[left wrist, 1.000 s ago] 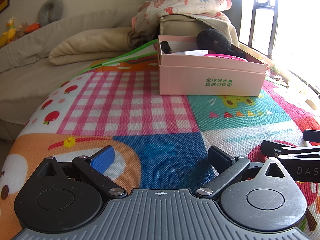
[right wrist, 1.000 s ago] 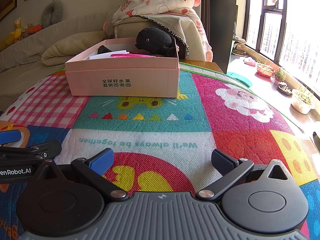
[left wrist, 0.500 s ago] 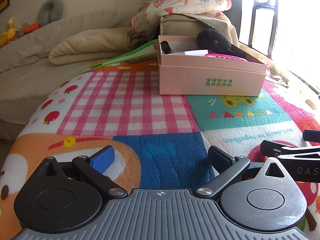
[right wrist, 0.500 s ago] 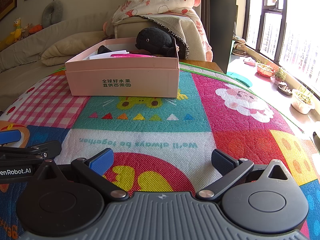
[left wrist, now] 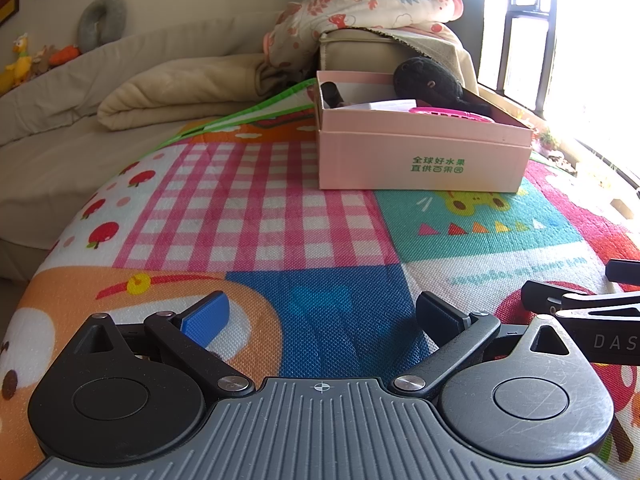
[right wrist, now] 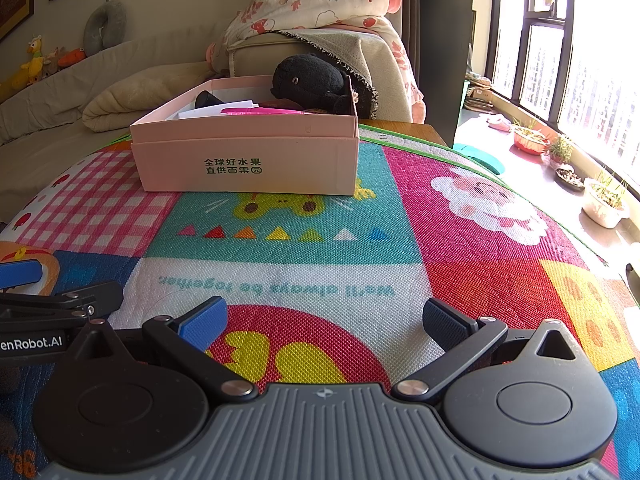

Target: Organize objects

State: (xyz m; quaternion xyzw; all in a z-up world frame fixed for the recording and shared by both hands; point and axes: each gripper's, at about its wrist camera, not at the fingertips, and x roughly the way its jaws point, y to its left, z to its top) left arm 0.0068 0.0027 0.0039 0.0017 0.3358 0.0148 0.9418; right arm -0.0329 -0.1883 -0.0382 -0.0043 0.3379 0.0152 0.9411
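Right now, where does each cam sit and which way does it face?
Left wrist: low over the mat, facing the pink box ahead-right; own open left gripper shows, right gripper at right edge.
Right wrist: low over the mat, box ahead-left; own open right gripper, left gripper at left edge.
Shared: box, mat, black plush.

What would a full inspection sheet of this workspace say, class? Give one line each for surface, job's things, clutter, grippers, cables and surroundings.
Surface: colourful patchwork play mat, bare between the grippers and the box.
Job's things: open pink box at the far side of the mat, holding a black plush toy, a pink plastic item, white paper and a dark object.
Clutter: nothing seen loose on the mat.
Grippers: left gripper and right gripper both open, empty, low over the mat's near edge, side by side.
Cables: nothing seen.
Surroundings: sofa with beige blanket, floral blanket, potted plants by the window.
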